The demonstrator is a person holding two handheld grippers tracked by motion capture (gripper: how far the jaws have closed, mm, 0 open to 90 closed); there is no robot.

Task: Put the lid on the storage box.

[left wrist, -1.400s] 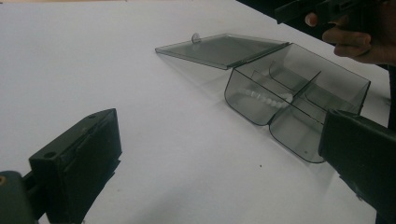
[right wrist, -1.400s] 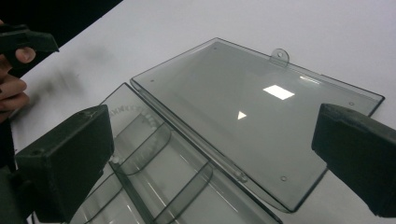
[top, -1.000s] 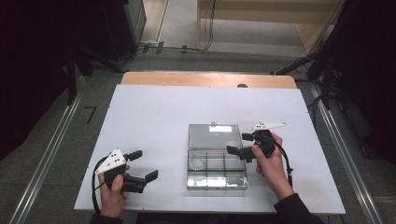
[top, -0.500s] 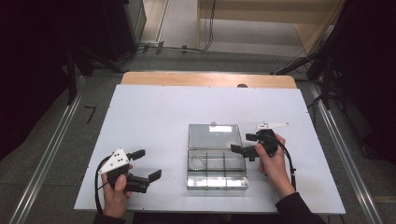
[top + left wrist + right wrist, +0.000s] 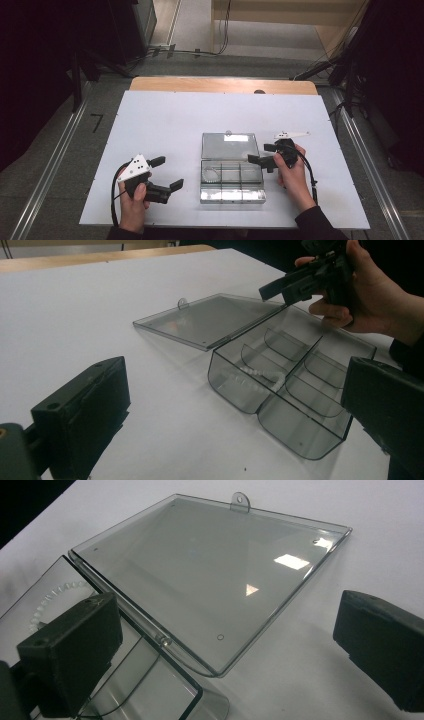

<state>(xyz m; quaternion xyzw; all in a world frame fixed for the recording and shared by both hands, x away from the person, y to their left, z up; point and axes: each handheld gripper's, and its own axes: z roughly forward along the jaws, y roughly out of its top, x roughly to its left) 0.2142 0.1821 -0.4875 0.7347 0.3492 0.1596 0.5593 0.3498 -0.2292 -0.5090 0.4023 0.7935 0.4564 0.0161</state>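
High view, change: we see right claw [image 5: 263, 154] backed slightly toward the box [image 5: 232, 181] hinge corner.
Lid [image 5: 229, 145]: flat open.
Claws: both spread, empty; left claw [image 5: 167, 174] idle.

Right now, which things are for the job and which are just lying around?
For the job:
- clear compartment box
- its open lid, lying flat on the table
- white bead string in one compartment
- right tongs, open, by the box's right edge

Just lying around:
- left tongs, open, away from the box
- cables on the floor
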